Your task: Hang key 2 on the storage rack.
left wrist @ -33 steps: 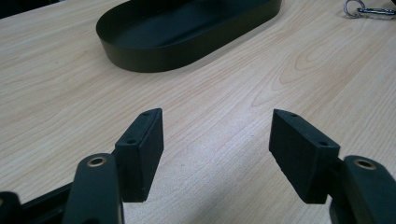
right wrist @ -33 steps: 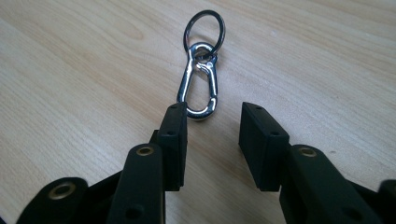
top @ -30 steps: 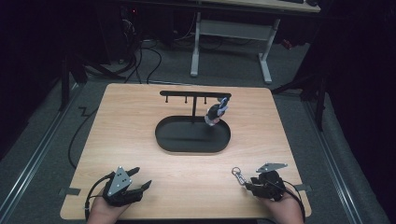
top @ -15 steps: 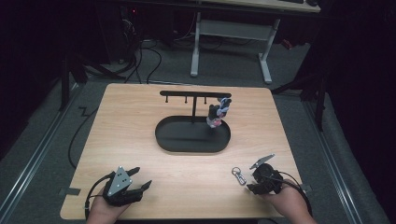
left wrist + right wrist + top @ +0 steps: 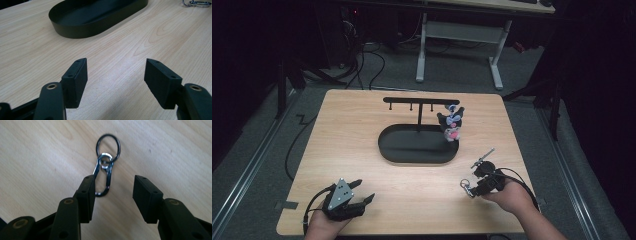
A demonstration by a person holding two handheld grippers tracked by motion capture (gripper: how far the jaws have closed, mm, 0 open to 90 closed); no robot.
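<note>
Wooden table (image 5: pixel 362 130) holds a metal clip (image 5: pixel 102 176) lying flat near its front edge. Right gripper (image 5: pixel 113 197) hangs over it, jaws just opened and gripping nothing. It probably must drop and squeeze next.

Bright tabletop in a dark room, sharp far off and soft up close

In the high view the table (image 5: pixel 362 125) is evenly lit from above while the floor and room around it sink into near black; the oval tray (image 5: pixel 387 145) casts barely any shadow and the whole frame is a little grainy. In the left gripper view the wood carries a pale sheen and the near black pads (image 5: pixel 76 82) look soft. In the right gripper view the key ring (image 5: pixel 108 147) is slightly blurred, the carabiner (image 5: pixel 103 175) glints, and soft shadows lie under both
</note>
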